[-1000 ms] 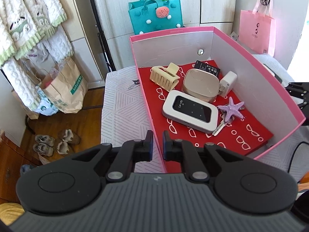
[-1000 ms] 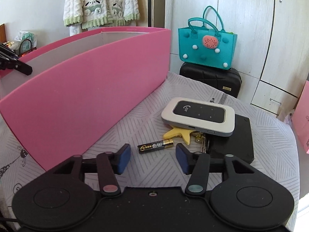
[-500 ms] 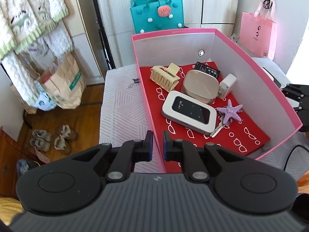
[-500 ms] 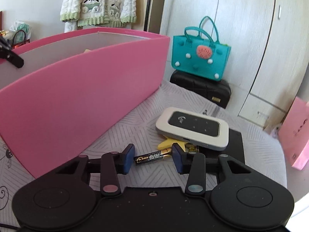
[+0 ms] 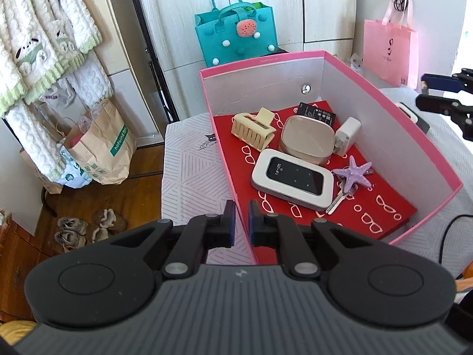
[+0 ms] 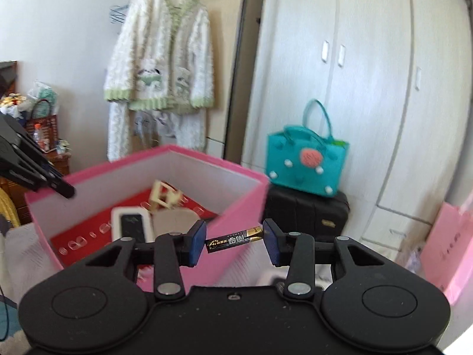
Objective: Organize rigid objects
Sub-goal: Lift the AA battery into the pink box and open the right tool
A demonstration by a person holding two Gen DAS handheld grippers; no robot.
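Observation:
My left gripper [image 5: 240, 220] is shut on the near wall of the pink box [image 5: 393, 109]. The box holds a beige hair claw [image 5: 252, 131], a tan compact [image 5: 307, 140], a white wifi router [image 5: 292, 179], a purple starfish keyring [image 5: 353, 173], a white charger [image 5: 347, 136] and a black battery pack [image 5: 316, 112]. My right gripper [image 6: 234, 242] is shut on a black and gold battery [image 6: 234, 240], gripped end to end, and holds it in the air beside the pink box [image 6: 236, 216]. The right gripper also shows at the right edge of the left wrist view [image 5: 443, 94].
A teal felt bag [image 6: 306, 159] sits on a black suitcase [image 6: 307, 213] behind the table. A pink paper bag [image 5: 390, 50] hangs at the right. Paper bags [image 5: 97, 148] and shoes [image 5: 88, 227] lie on the floor at the left. A second router [image 6: 269, 281] shows under the right gripper.
My right gripper closed on the battery, lifted it off the table and swung up towards the box. My left gripper kept its hold on the box wall.

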